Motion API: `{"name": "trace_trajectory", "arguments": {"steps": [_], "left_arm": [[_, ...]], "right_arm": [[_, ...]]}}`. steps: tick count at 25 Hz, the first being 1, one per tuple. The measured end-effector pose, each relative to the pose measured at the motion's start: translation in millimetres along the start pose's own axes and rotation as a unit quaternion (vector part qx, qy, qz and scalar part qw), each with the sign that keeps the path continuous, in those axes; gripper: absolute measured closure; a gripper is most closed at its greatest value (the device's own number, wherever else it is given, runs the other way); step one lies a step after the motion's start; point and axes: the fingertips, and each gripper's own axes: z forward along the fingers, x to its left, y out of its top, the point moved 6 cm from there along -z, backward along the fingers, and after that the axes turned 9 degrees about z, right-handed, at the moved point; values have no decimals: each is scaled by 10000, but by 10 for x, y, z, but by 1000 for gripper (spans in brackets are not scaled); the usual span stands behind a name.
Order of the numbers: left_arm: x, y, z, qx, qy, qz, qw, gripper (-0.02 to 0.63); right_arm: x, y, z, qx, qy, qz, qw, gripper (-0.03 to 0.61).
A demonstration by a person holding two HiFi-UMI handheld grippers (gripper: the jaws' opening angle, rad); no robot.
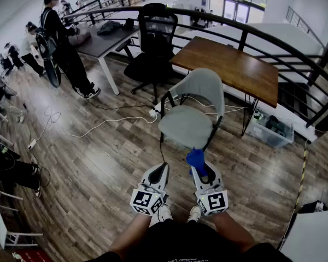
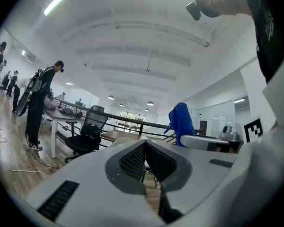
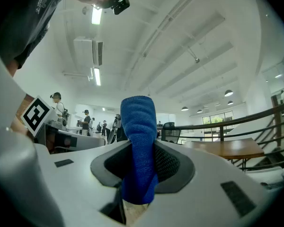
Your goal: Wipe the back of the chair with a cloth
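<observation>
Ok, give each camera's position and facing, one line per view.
Head view: on the head, steeply down at the grey chair; left gripper, right gripper, forearms show.
Left gripper view: on that gripper, along its closed fingers toward the black office chair.
Right gripper view: on that gripper, upward along fingers clamping the blue cloth.
Shared: all three show the blue cloth.

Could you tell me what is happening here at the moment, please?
A person holds a tool in each hand. The right tool is shut on a blue cloth, which sticks out from its jaws. The left tool is shut and empty. Both are low in front of the grey chair and apart from it, so wiping its back has not begun.
</observation>
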Motion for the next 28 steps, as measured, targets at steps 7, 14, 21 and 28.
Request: {"name": "trace_trajectory", "arguments": {"steps": [7, 14, 21, 28], "left_arm": [[219, 18, -43, -55, -91, 6, 9999, 611], [476, 58, -193, -128, -275, 61, 9995, 611], [676, -17, -120, -6, -195, 12, 9998, 611], [967, -37, 246, 139, 66, 52, 9999, 611]], "right_arm": [[198, -24, 209, 6, 1, -36, 10000, 456], [440, -66, 335, -1, -204, -35, 9998, 456], [377, -99, 601, -57, -118, 134, 9998, 456], [77, -126, 1063, -54, 80, 257, 9996, 456]]}}
